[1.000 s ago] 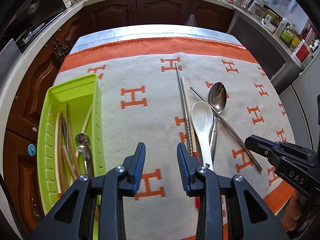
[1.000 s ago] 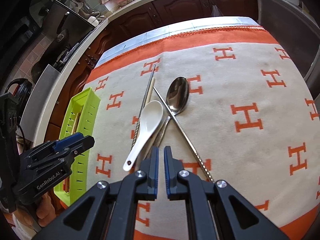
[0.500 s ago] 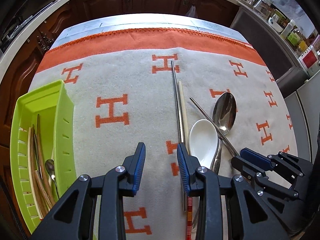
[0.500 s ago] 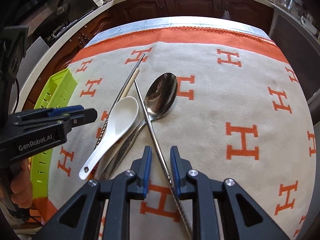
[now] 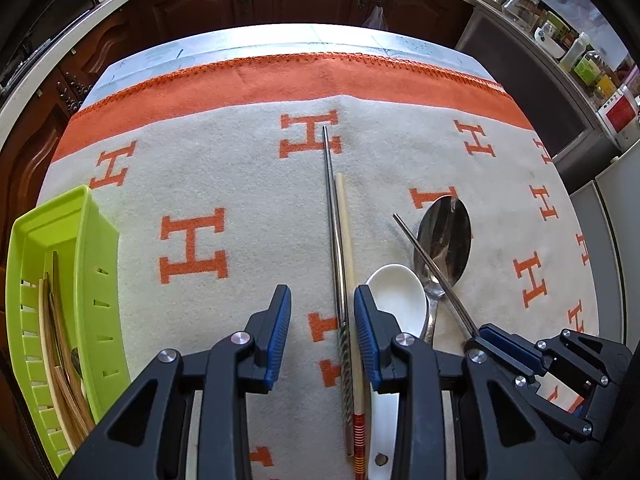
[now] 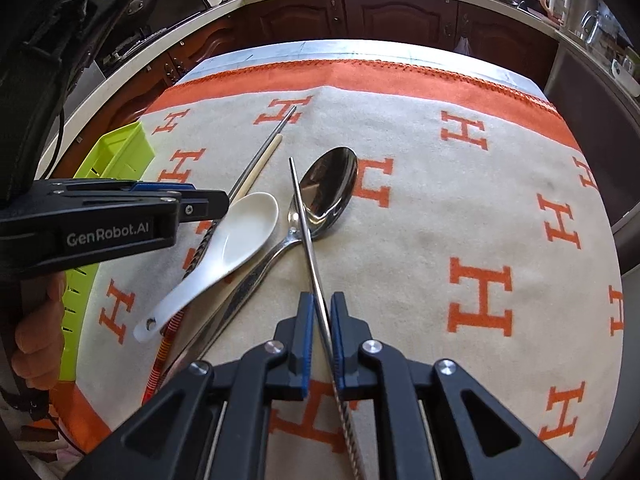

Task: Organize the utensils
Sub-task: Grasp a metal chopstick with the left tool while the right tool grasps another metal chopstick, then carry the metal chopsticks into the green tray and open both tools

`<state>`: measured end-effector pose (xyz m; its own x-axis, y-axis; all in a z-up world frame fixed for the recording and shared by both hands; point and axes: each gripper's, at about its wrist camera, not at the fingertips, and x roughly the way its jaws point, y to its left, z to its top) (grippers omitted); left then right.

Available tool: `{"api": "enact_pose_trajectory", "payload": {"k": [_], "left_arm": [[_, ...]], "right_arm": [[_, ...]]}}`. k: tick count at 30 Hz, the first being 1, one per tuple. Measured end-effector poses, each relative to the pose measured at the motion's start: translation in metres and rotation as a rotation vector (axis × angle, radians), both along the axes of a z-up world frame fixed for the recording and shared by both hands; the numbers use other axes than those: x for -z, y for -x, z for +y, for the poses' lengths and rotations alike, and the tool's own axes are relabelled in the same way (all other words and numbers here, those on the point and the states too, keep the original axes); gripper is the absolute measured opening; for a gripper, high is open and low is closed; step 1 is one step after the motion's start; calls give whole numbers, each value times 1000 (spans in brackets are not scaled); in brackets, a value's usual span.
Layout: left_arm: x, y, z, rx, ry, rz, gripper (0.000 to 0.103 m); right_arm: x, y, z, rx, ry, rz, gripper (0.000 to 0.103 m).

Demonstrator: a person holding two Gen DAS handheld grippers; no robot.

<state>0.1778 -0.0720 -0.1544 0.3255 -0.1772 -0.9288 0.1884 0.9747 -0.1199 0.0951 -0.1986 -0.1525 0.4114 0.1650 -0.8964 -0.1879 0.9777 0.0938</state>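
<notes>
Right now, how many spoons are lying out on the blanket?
2. The white ceramic spoon lies left of center. The metal spoon lies just right of it, under a steel chopstick. Another spoon seems to sit in the green tray; more may be hidden there.

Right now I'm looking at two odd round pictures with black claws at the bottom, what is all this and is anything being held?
Those are two handheld grippers, one per hand, each with a fisheye camera looking along its fingers. In the left view, the left gripper is open over a steel chopstick and a wooden chopstick. In the right view, the right gripper straddles another steel chopstick, jaws slightly apart, so nothing is held. On the orange-and-cream blanket also lie a white ceramic spoon and a metal spoon. The green tray already holds utensils.
</notes>
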Motion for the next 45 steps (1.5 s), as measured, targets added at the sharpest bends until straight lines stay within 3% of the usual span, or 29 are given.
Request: {"api": "enact_pose_trajectory", "payload": {"k": [8,25,26,28,29,33,39,45], "left_arm": [[4,-5,7,-26,18,15,31],[9,-16,-5,-15,-67,-46,30],[9,-14,-4,-15,-74,-55,26],[9,-12,-5,-13,-97,-84,8],[9,-10,-4,-14,-91,-88,4],[8,-6,3,-38,-69,-81,3],[-9,14,22,-68,-26,-81,3],[-49,52,49,-82,13,-118,3]], "right_arm": [[0,5,-3,9,-20,4,8],[-2,3,-6,54,-23,2,8],[-2,3,-7,57,-26,2,8],[-1,2,-8,65,-35,7,8],[-1,2,-9,70,-46,10,8],[-3,0,-12,86,-128,34,5],[-11,5,-14,104,-214,56,5],[-31,15,-5,91,-294,57,5]]}}
